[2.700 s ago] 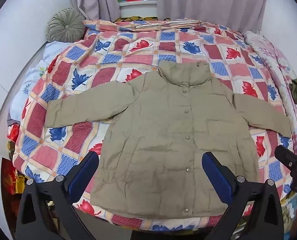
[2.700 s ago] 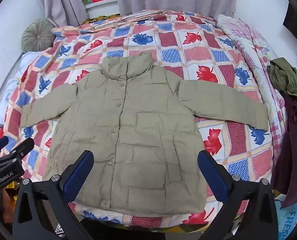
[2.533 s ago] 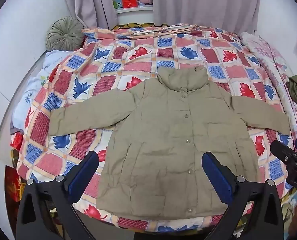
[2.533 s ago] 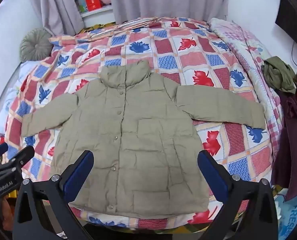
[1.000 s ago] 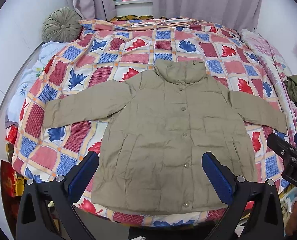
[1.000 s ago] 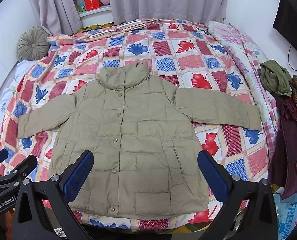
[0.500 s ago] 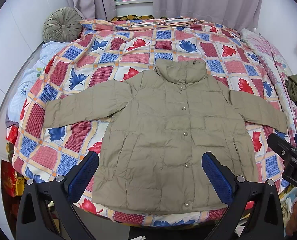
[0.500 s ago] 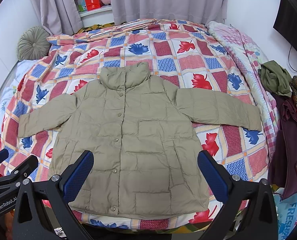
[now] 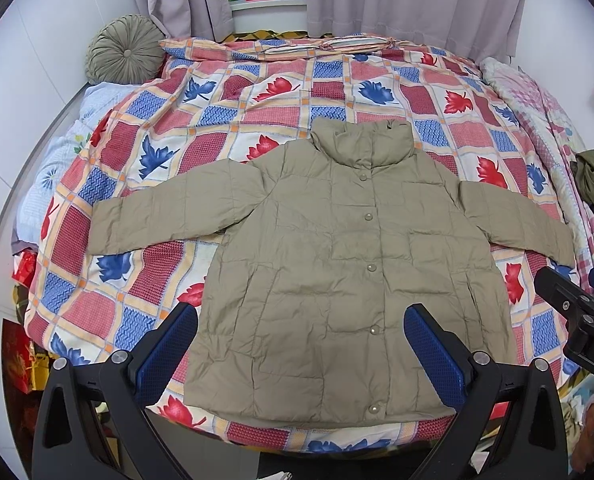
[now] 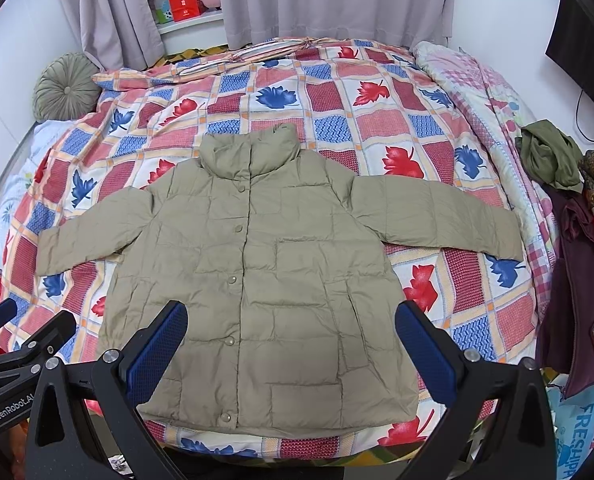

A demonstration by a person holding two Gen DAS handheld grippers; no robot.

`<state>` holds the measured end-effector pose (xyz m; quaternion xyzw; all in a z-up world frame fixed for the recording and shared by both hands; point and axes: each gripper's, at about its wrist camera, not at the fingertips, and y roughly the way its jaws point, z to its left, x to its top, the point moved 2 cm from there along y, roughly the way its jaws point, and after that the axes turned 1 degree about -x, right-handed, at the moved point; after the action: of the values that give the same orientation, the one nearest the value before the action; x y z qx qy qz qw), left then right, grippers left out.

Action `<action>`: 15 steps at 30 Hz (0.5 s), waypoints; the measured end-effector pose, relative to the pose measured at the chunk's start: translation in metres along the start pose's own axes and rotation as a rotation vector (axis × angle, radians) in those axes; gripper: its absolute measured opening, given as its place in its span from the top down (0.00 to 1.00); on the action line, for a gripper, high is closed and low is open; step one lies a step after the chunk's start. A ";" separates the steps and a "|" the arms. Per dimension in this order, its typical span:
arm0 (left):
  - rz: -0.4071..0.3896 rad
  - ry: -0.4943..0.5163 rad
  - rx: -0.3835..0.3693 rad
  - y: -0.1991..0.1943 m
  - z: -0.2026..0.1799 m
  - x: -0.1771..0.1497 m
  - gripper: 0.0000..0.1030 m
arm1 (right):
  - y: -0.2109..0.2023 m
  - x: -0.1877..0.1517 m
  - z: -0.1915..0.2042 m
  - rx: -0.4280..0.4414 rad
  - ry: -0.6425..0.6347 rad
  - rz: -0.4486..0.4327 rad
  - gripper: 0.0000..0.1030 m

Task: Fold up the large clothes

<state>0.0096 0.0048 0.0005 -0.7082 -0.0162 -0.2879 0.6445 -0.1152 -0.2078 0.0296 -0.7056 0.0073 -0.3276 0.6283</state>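
Observation:
An olive-green padded jacket (image 9: 337, 264) (image 10: 257, 264) lies flat and buttoned on the bed, front up, collar at the far end, both sleeves spread out sideways. My left gripper (image 9: 301, 348) hovers open above the jacket's hem, nothing between its blue pads. My right gripper (image 10: 291, 344) is likewise open above the lower half of the jacket, holding nothing. Each gripper shows at the edge of the other's view: the right one at the right edge of the left wrist view, the left one at the lower left of the right wrist view.
A patchwork quilt (image 9: 257, 112) with red and blue leaves covers the bed. A round green cushion (image 9: 125, 50) sits at the far left corner. A pile of clothes (image 10: 569, 200) lies off the bed's right side. Curtains and a window sill stand behind.
Both views have shifted only slightly; the grippers stay open above the hem. The jacket has not moved.

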 end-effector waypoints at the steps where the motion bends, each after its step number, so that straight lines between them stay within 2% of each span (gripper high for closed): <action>1: 0.001 0.000 0.000 0.000 0.000 0.000 0.00 | 0.000 0.000 0.000 0.000 0.001 0.000 0.00; 15: -0.002 0.003 0.007 0.000 0.004 -0.002 0.00 | 0.000 -0.001 0.001 0.001 0.000 0.000 0.00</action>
<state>0.0093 0.0092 -0.0002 -0.7054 -0.0169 -0.2896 0.6467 -0.1152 -0.2069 0.0290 -0.7054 0.0070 -0.3274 0.6286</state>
